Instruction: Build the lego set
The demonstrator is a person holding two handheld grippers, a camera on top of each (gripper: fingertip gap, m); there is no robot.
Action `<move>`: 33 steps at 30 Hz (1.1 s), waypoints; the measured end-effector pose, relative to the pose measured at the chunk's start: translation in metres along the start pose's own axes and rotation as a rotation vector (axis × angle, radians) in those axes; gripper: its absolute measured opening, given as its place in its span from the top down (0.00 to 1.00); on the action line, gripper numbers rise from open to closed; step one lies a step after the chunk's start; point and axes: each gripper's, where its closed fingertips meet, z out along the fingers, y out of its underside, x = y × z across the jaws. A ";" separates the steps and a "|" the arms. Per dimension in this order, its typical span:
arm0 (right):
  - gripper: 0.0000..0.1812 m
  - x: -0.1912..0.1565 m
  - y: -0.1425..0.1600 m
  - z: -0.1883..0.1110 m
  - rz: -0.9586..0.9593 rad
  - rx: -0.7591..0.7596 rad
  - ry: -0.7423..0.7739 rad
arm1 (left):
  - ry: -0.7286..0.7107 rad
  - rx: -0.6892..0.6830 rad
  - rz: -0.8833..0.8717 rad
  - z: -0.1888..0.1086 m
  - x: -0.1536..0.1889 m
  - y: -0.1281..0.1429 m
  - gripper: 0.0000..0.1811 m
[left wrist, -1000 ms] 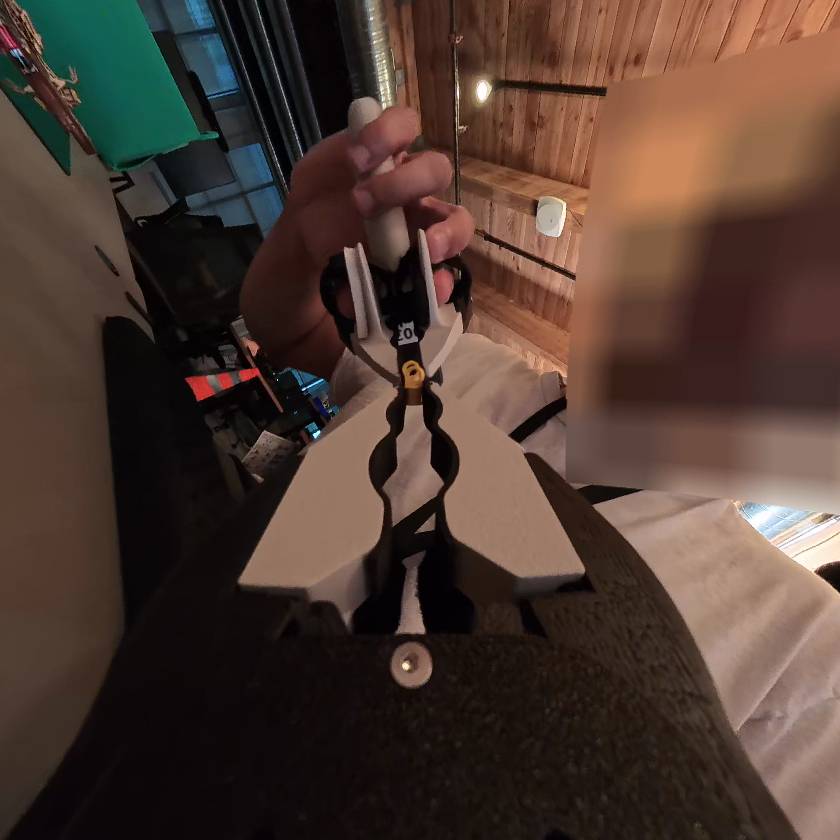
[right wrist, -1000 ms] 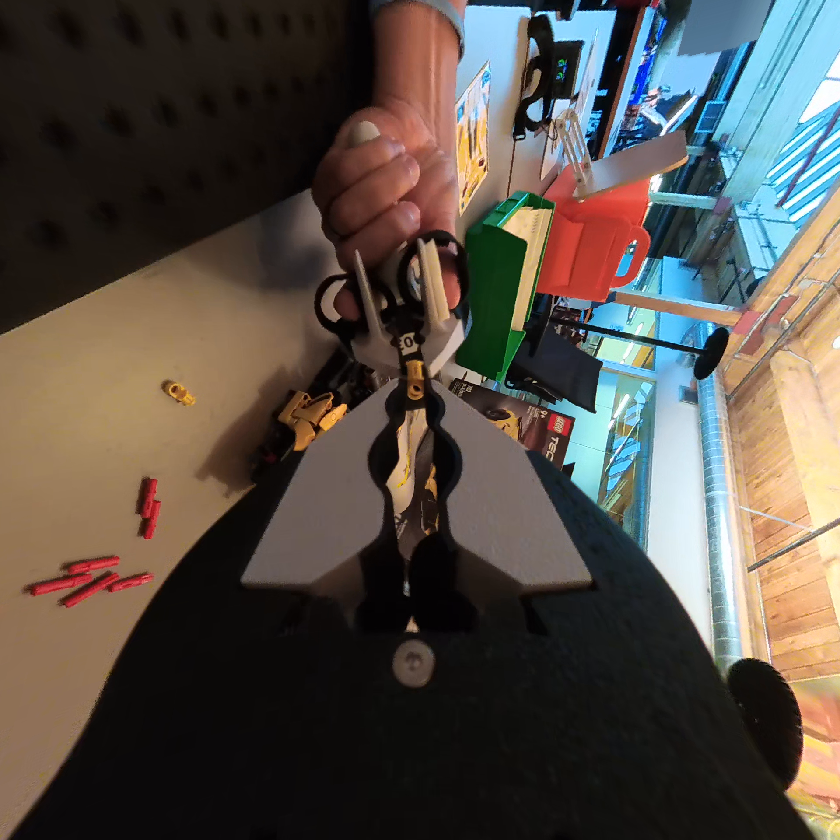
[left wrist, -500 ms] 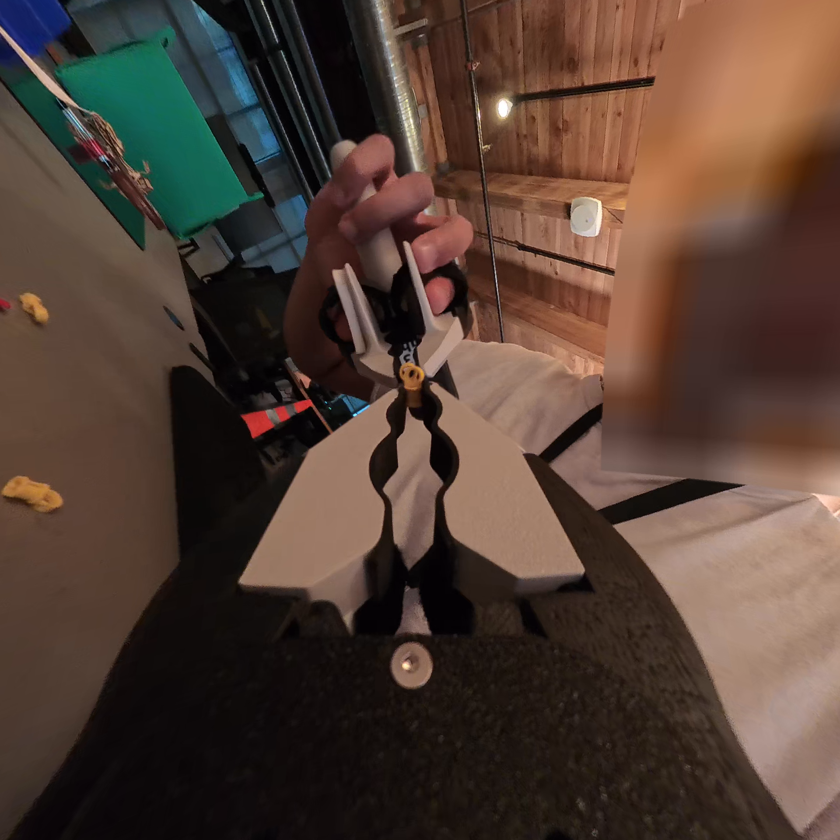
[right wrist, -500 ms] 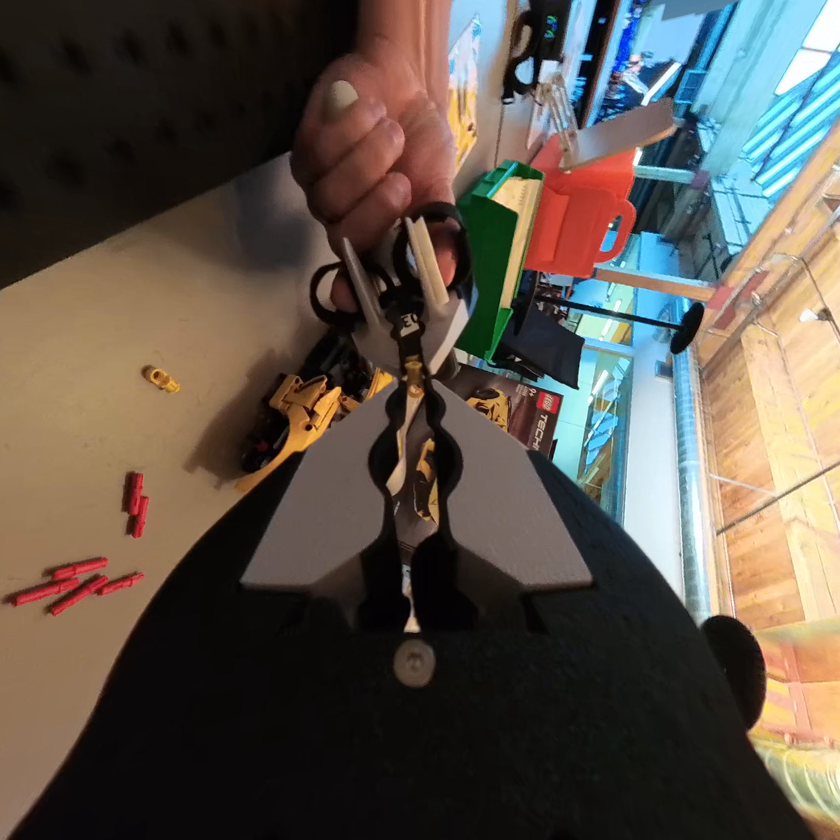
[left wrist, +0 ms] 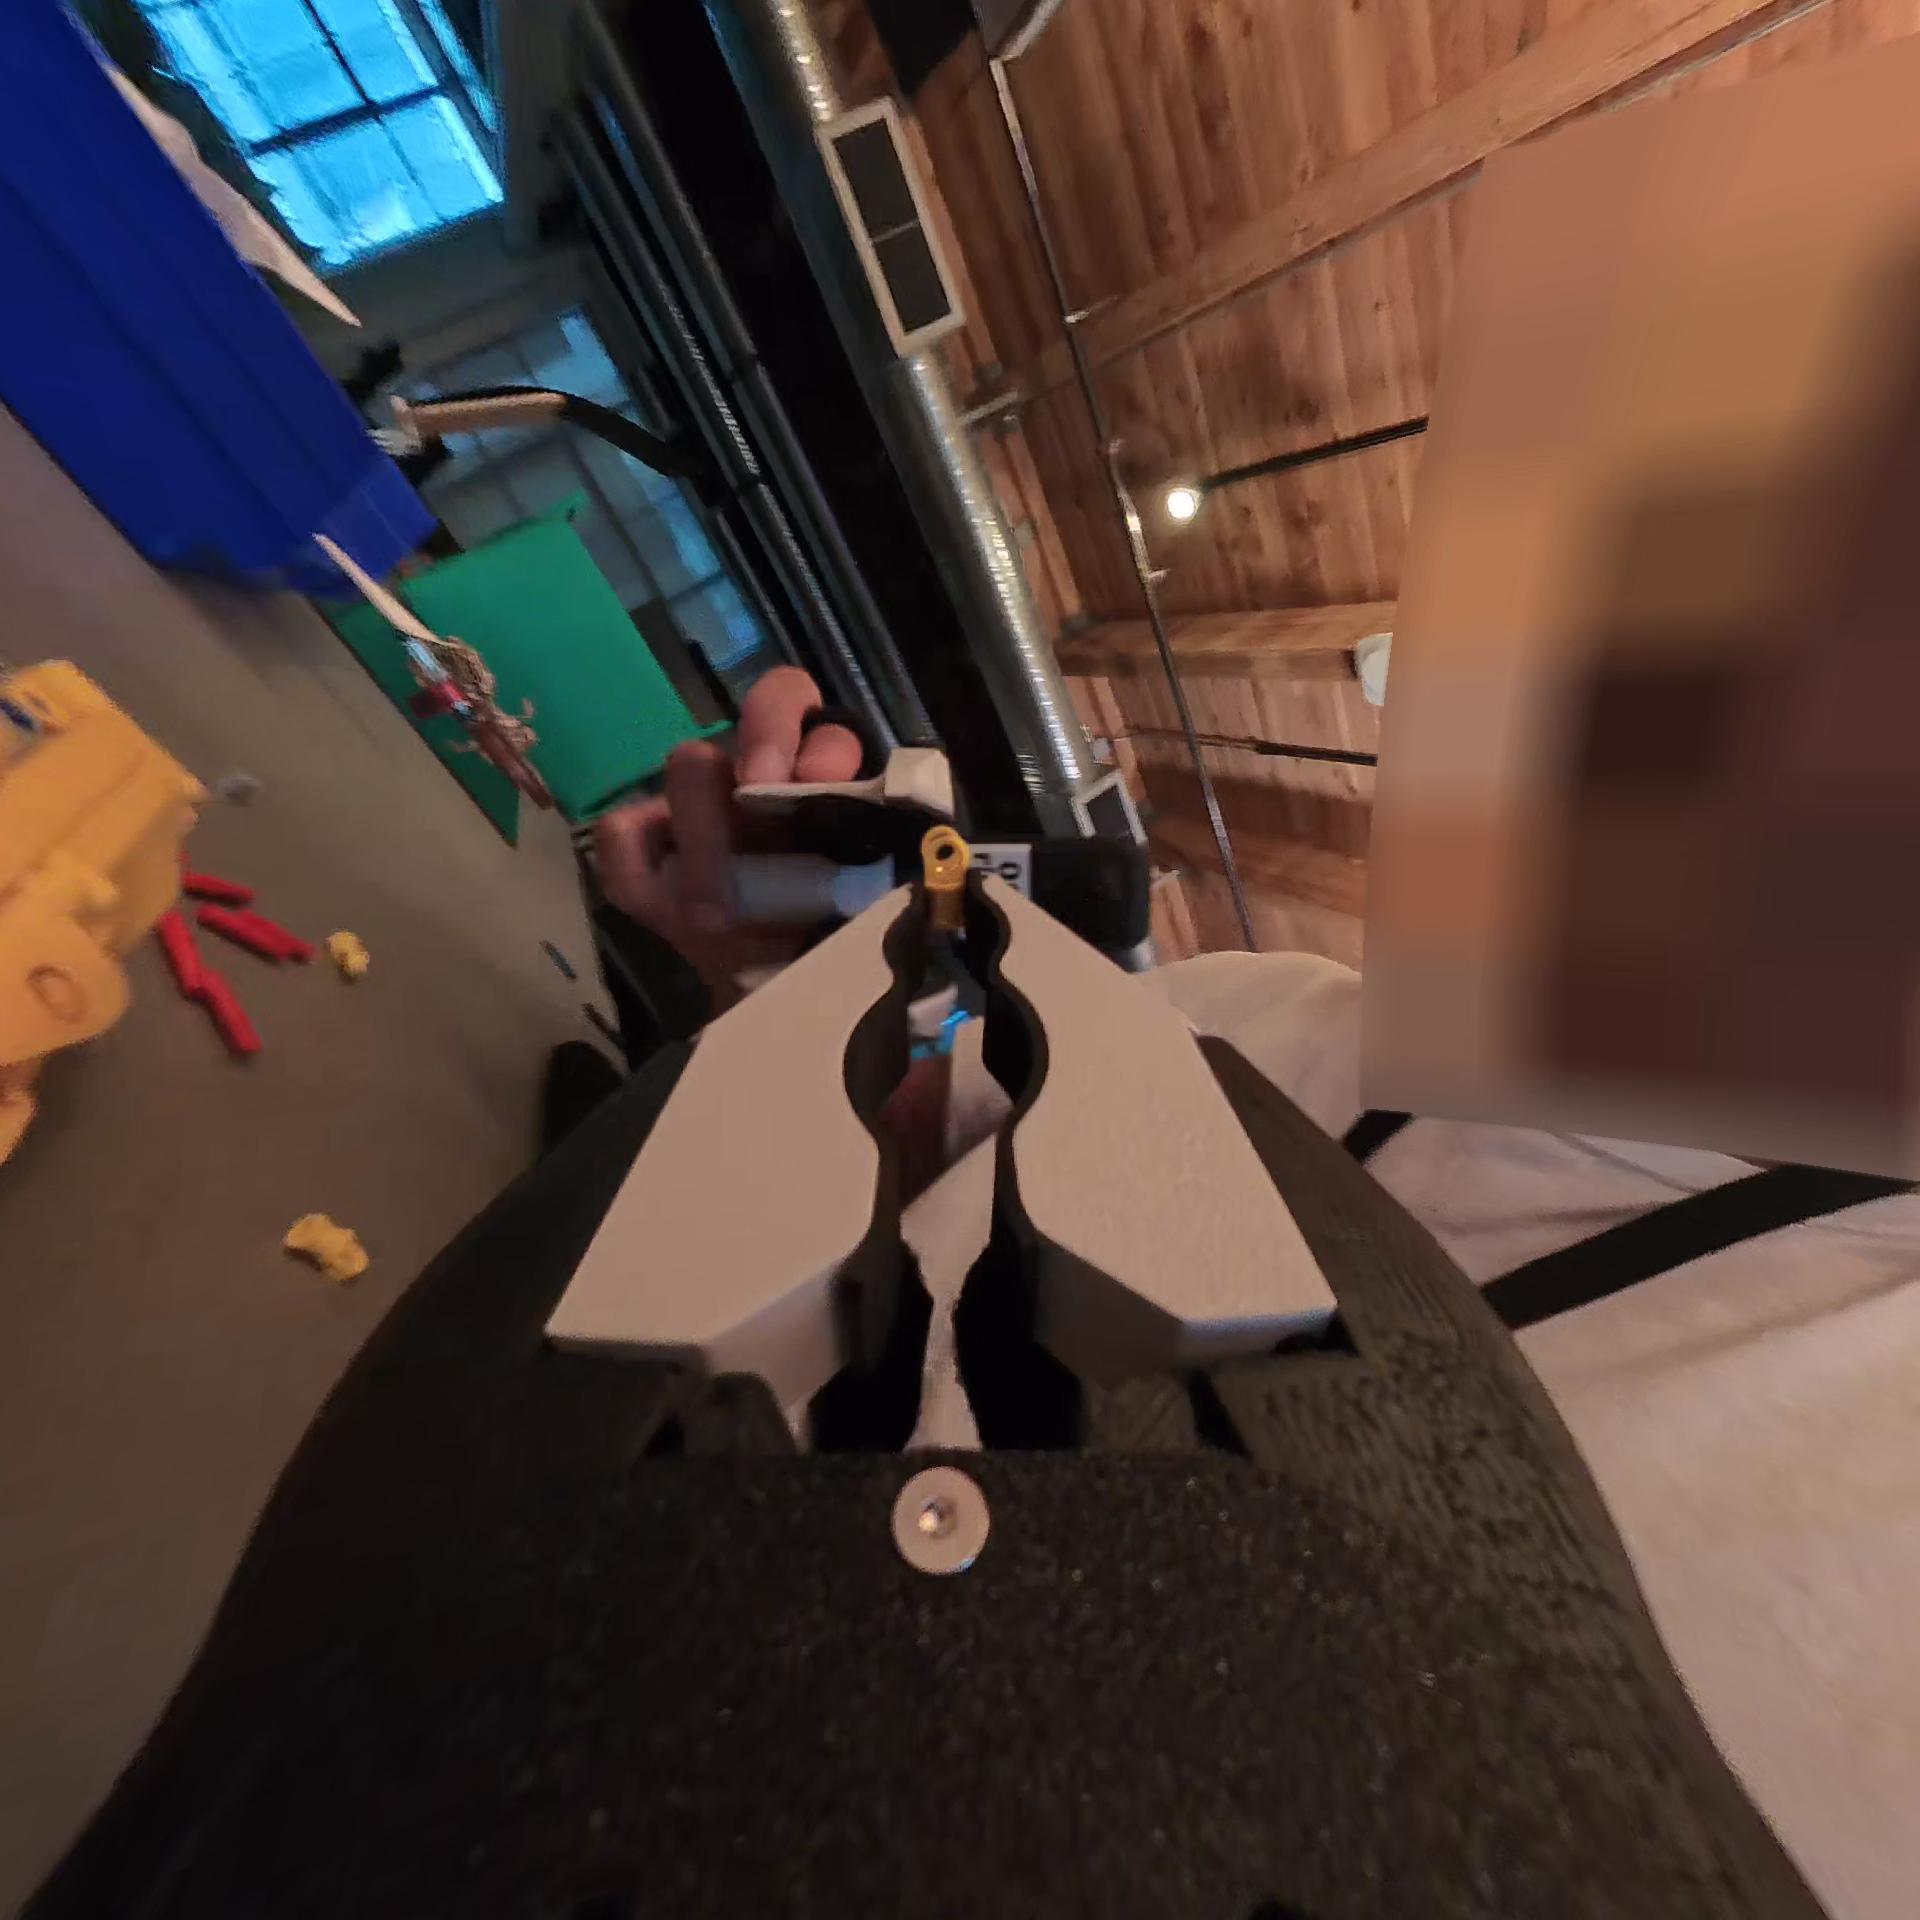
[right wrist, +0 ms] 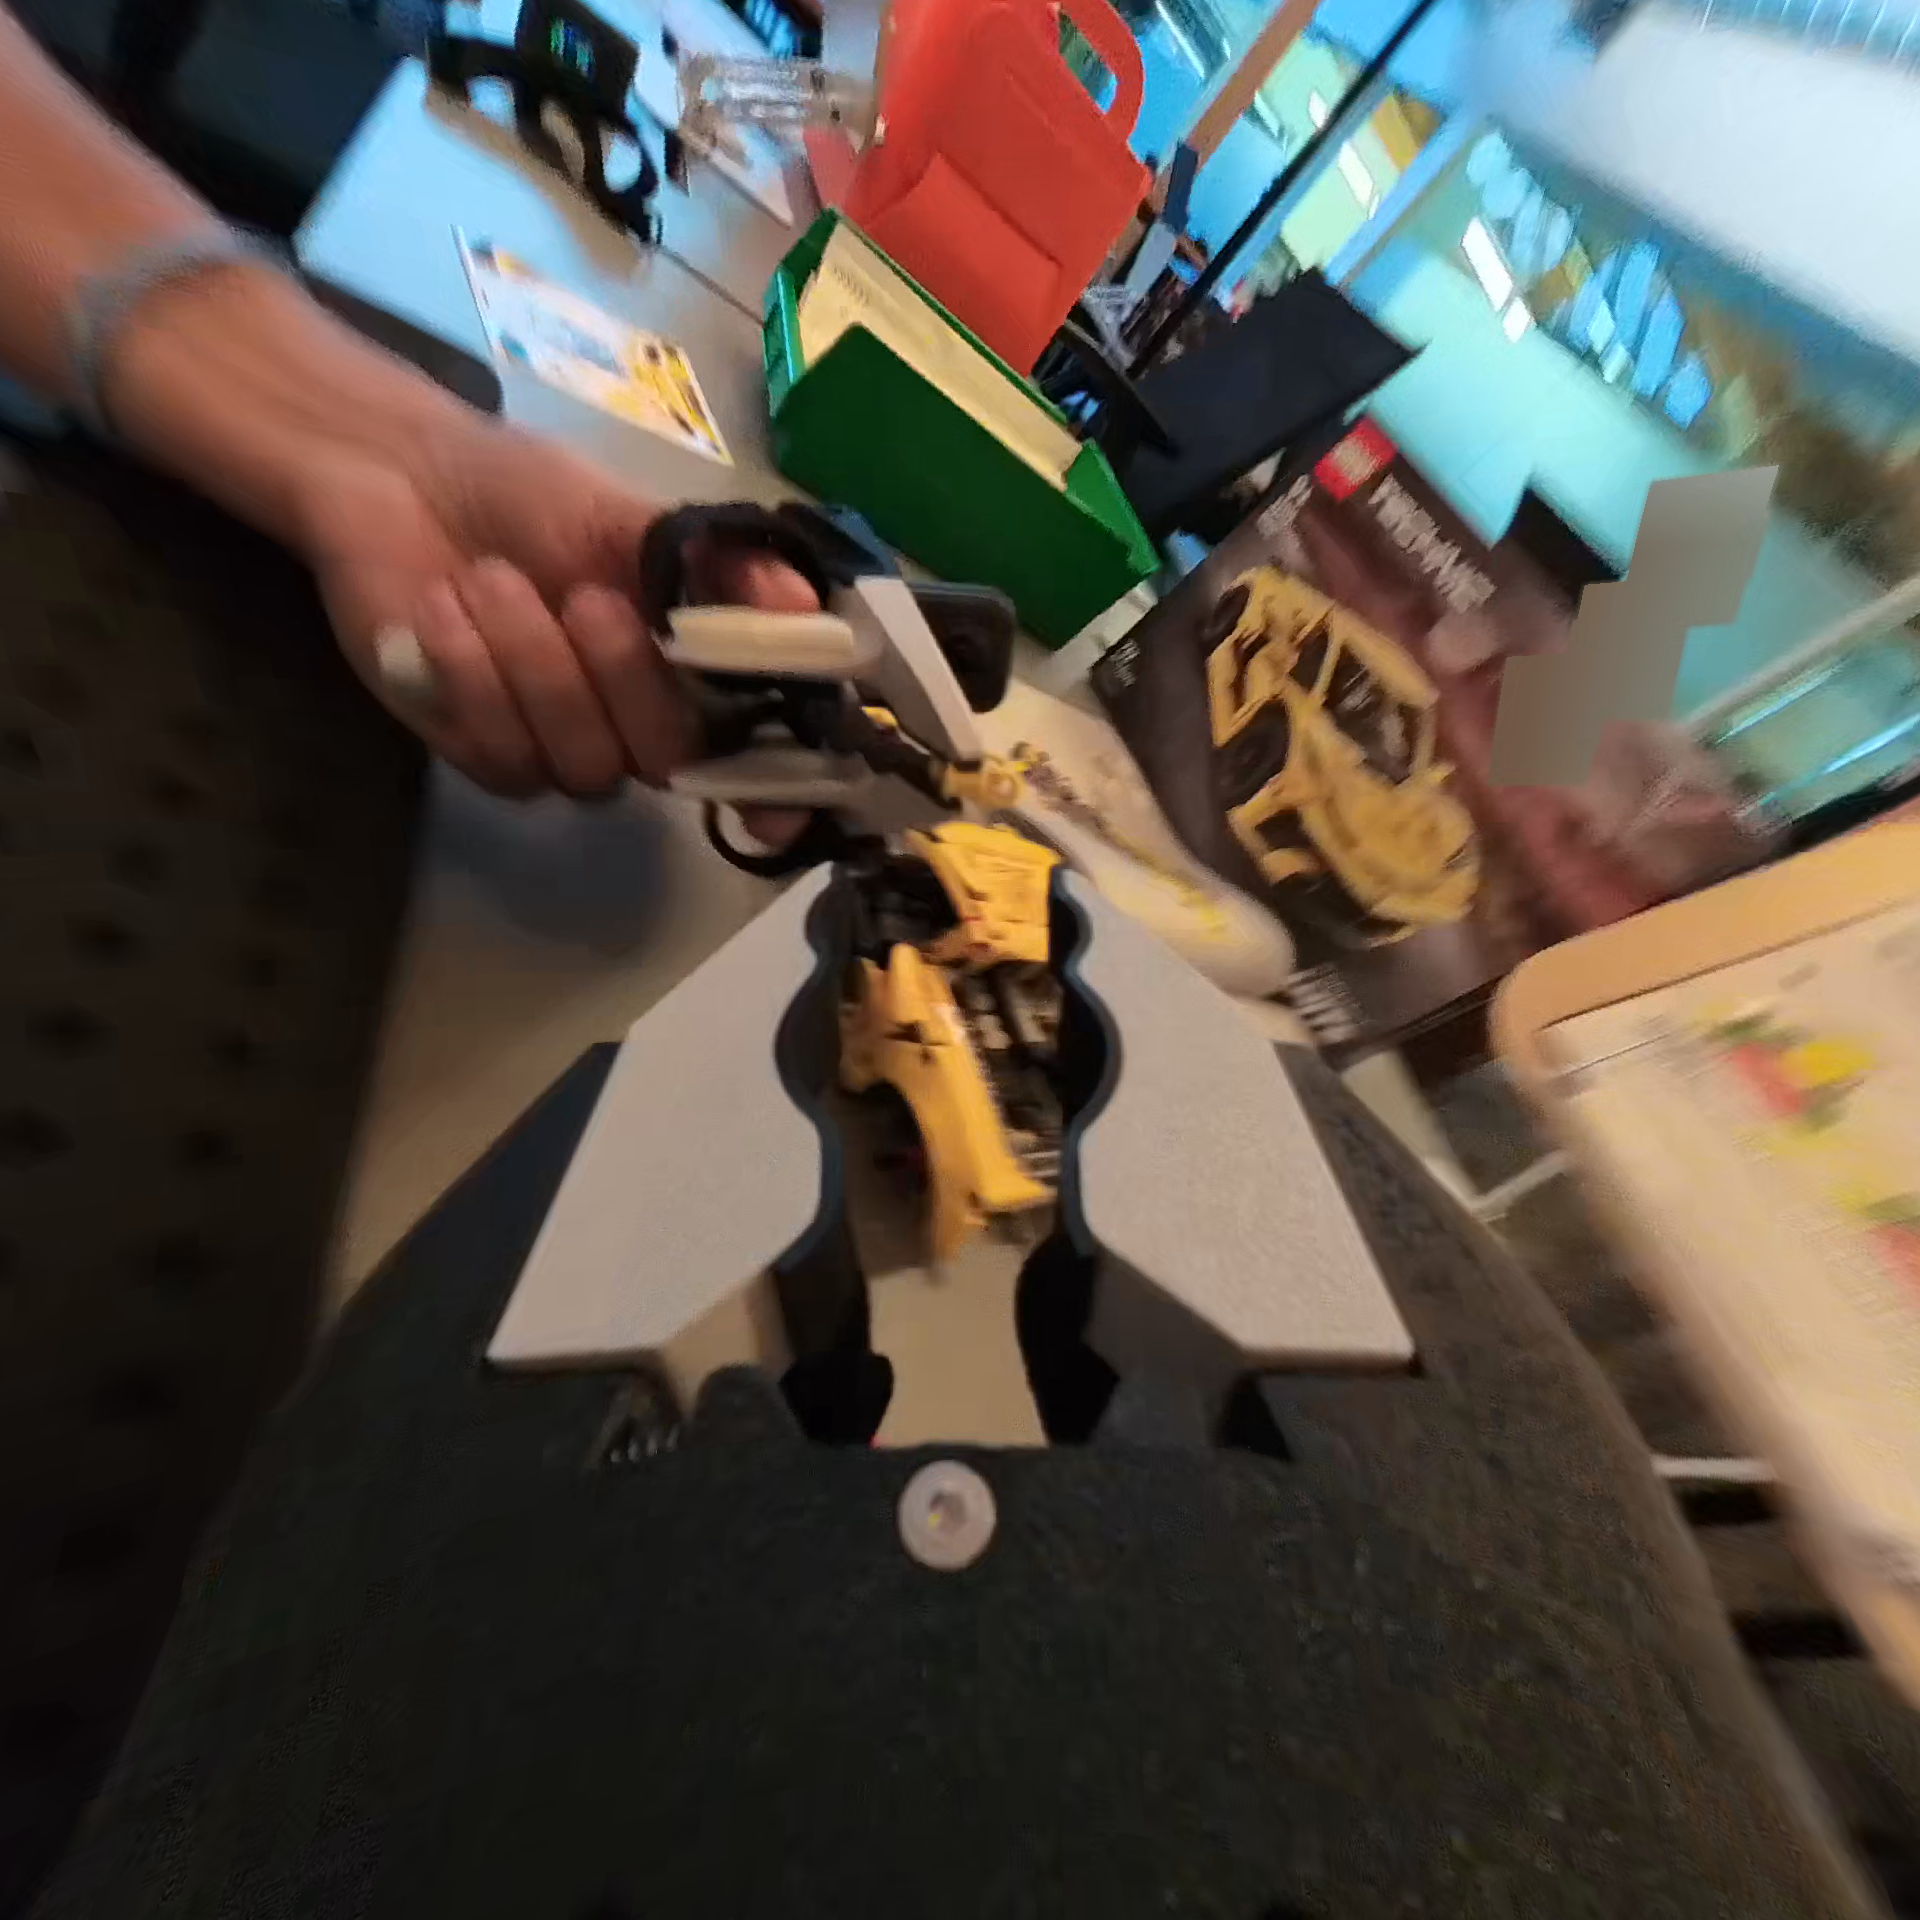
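Left wrist view: left gripper (left wrist: pixel 943 902) fingers pinch yellow connector (left wrist: pixel 943 871); right gripper (right wrist: pixel 945 883) released; yellow car (right wrist: pixel 961 1023) part-built, red pins (left wrist: pixel 223 961) loose lower left.

Green bin (right wrist: pixel 935 457), red bag (right wrist: pixel 987 177), blue crate (left wrist: pixel 135 343).

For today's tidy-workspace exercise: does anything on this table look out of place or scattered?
Yes. Red pins and small yellow pieces lie strewn loose on the table beside the yellow model, not gathered in any tray.
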 end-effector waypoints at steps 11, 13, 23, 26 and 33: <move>0.82 0.011 0.002 0.026 0.300 -0.014 0.435 | 0.047 0.104 -0.101 -0.001 -0.003 -0.008 0.97; 0.84 0.007 -0.001 0.028 0.271 -0.006 0.440 | 0.056 0.098 -0.113 0.000 -0.003 -0.005 0.97; 0.90 0.006 -0.002 0.026 0.182 -0.014 0.505 | 0.006 0.093 -0.084 0.000 -0.008 -0.004 0.97; 0.90 0.007 0.002 0.027 0.190 -0.020 0.514 | -0.002 0.106 -0.101 0.000 -0.011 -0.005 0.97; 0.92 0.007 0.005 0.027 0.195 -0.029 0.538 | -0.003 0.125 -0.130 0.001 -0.014 -0.007 0.97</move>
